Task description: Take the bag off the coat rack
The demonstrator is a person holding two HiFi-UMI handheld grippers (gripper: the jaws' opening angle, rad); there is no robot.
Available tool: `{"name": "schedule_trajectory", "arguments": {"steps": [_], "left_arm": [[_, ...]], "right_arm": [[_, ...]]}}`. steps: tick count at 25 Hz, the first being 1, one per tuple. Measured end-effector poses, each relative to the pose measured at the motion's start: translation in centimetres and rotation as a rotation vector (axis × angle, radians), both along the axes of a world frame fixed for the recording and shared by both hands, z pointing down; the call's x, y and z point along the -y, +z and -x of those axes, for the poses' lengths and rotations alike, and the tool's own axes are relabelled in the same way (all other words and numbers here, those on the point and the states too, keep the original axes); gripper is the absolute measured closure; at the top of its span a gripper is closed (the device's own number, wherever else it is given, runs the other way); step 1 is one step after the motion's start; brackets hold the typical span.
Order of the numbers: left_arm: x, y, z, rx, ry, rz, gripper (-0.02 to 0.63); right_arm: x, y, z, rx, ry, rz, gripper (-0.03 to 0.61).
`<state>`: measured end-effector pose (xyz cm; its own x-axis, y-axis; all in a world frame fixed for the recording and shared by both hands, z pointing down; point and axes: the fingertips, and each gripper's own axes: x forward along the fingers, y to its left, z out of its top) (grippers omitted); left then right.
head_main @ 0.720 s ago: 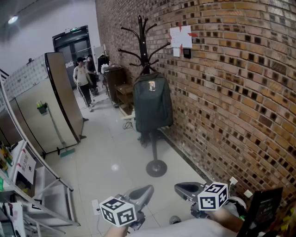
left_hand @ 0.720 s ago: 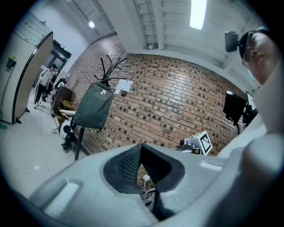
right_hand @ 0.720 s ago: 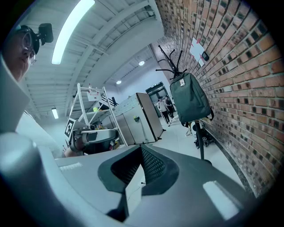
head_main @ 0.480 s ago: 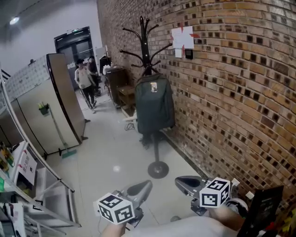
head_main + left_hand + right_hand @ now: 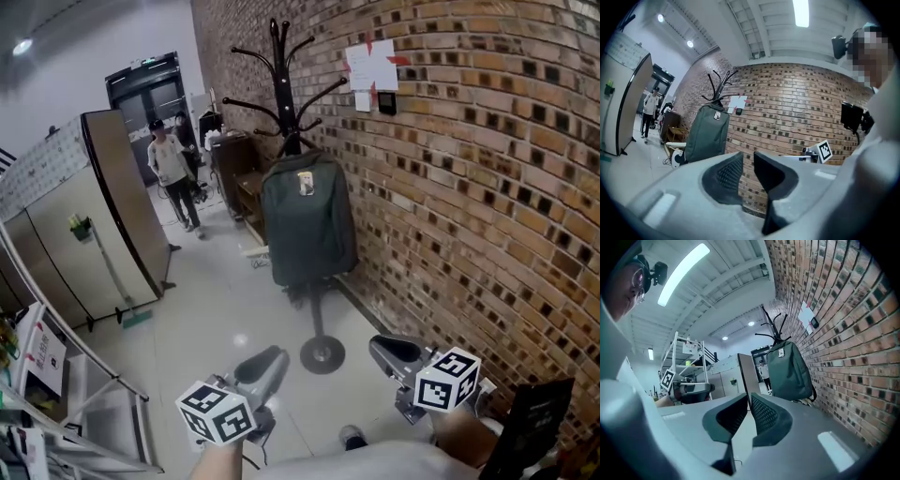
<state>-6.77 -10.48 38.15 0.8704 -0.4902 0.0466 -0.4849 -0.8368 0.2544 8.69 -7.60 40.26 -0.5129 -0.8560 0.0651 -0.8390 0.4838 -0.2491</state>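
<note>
Left gripper (image 5: pixel 269 360), topped by its square-marker cube, has its jaws a narrow slit apart and empty. Right gripper (image 5: pixel 388 349) is clenched on nothing. Bare floor (image 5: pixel 225 309) lies ahead of both. Beyond it the green bag (image 5: pixel 307 225) hangs on the coat rack (image 5: pixel 280 75), its small tag (image 5: pixel 305 184) unreadable. The brick wall (image 5: pixel 469 187) runs close along the right gripper's outer side.

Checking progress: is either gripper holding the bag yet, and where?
Neither. Left gripper and right gripper are empty; the bag hangs on the coat rack.
</note>
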Motion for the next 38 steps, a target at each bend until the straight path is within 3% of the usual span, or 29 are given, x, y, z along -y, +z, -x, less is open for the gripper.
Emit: {"name": "schedule_trajectory", "arguments": {"steps": [5,8,14,21,23,31,38], "left_arm": [[9.5,-0.5,-3.0,0.018,-0.029,-0.015,0.455],[15.7,-1.1,-4.6,0.033,-0.060,-0.019,0.396],[25.7,-1.7,-6.7,0.060,-0.131,-0.011,0.374],[31.6,-2.2,-6.2,0.063,-0.206,-0.027,0.372],[33.2,-2.7,-5.9,0.061,-0.216,-0.037,0.347],[40.0,-4.9,-6.9,0.099,-0.178,-0.085,0.248],[44.3,-5.9,-8.6,0.125,-0.154,-0.093,0.219]], "right_arm": [[9.7,-0.5,-3.6,-0.002,-0.003,-0.004,0.521],[15.7,-0.7,-5.6,-0.039,-0.009,0.009,0.449],[25.2,-1.8,-7.7,-0.084,-0.053,0.000,0.395],[31.1,-2.6,-9.3,-0.100,-0.038,-0.025,0.334],[32.5,-3.0,-9.7,-0.107,-0.025,-0.032,0.319],[38.7,-7.6,-11.5,-0.120,0.079,-0.135,0.230],[43.7,-10.1,-12.7,-0.126,0.095,-0.175,0.156]]}}
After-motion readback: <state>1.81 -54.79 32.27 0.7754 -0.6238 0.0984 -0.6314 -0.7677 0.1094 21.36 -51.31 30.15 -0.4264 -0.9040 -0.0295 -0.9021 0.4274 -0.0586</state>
